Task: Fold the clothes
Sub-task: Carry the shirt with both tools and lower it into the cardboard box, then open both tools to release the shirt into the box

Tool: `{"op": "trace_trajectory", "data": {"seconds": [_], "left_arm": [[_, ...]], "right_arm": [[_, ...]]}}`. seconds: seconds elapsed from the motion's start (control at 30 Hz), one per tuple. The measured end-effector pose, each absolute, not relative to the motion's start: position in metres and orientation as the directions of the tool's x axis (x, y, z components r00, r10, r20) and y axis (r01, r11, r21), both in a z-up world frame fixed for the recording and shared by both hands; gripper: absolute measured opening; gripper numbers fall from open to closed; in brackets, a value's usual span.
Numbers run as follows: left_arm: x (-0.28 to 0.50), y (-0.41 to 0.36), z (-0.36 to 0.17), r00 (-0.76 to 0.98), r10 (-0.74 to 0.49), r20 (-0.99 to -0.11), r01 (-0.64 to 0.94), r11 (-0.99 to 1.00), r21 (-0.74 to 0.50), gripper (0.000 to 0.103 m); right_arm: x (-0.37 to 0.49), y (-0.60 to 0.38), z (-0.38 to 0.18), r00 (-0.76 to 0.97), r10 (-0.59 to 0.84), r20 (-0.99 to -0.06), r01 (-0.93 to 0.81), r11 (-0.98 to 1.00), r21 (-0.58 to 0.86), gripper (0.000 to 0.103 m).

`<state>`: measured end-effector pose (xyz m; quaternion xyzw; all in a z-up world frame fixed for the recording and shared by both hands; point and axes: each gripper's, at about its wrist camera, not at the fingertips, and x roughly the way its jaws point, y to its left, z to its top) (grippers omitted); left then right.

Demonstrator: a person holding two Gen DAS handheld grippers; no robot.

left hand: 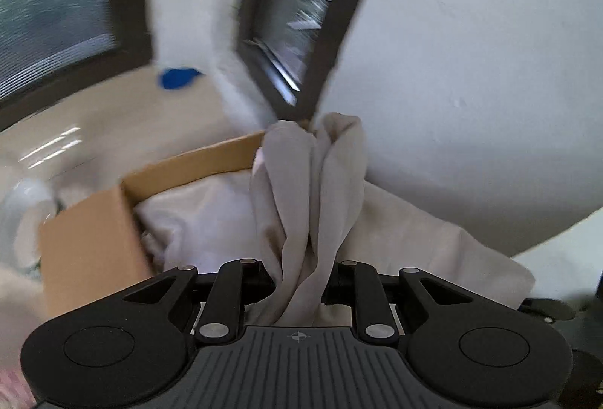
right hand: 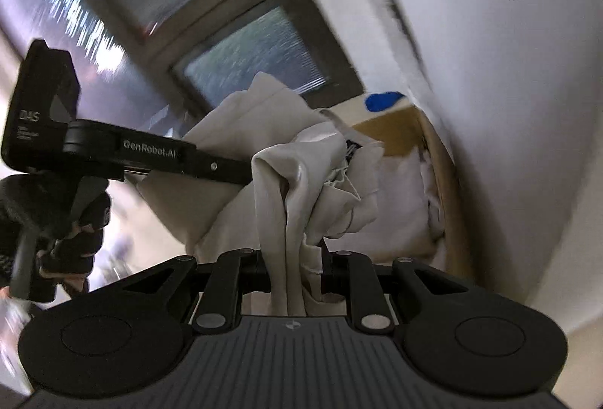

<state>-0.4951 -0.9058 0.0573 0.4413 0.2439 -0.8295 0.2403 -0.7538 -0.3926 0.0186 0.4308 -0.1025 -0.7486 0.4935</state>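
Note:
A pale grey-beige garment hangs bunched in folds in the left wrist view, and my left gripper is shut on it. The right wrist view has the same garment gathered and lifted, with my right gripper shut on another part of it. The left gripper's black body reaches in from the left there, held by a gloved hand. Its fingertips are hidden behind the cloth. Below the garment stands an open cardboard box with white clothes inside.
The box's far wall stands close to a white wall. A dark-framed window lies behind. A blue blob sits on the pale surface past the box. Both views are motion-blurred.

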Motion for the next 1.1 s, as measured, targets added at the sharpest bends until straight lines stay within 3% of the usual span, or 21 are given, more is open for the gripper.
{"op": "trace_trajectory", "data": {"seconds": [0.27,0.47,0.93,1.03,1.1], "left_arm": [[-0.548,-0.951,0.033,-0.418,0.034,-0.908,0.357,-0.913,-0.199,0.022],[-0.578,-0.971,-0.007,-0.386,0.126,-0.914,0.242,-0.942,-0.232,0.022],[-0.615,-0.995,-0.054,-0.303,0.168,-0.938,0.155,-0.963,-0.222,0.022],[-0.617,-0.998,-0.055,-0.321,0.166,-0.932,0.143,-0.965,-0.221,0.027],[-0.615,-1.000,-0.055,-0.346,0.137,-0.928,0.127,-0.973,-0.191,0.037]], "right_arm": [[-0.737,-0.401,-0.014,-0.249,-0.808,-0.534,0.374,-0.589,0.716,0.020],[-0.732,-0.422,-0.043,-0.290,-0.750,-0.594,0.310,-0.661,0.684,0.020],[-0.751,-0.463,-0.086,-0.285,-0.677,-0.679,0.236,-0.736,0.634,0.020],[-0.753,-0.462,-0.084,-0.289,-0.656,-0.698,0.237,-0.755,0.611,0.027],[-0.751,-0.460,-0.081,-0.290,-0.630,-0.720,0.242,-0.777,0.582,0.032]]}}
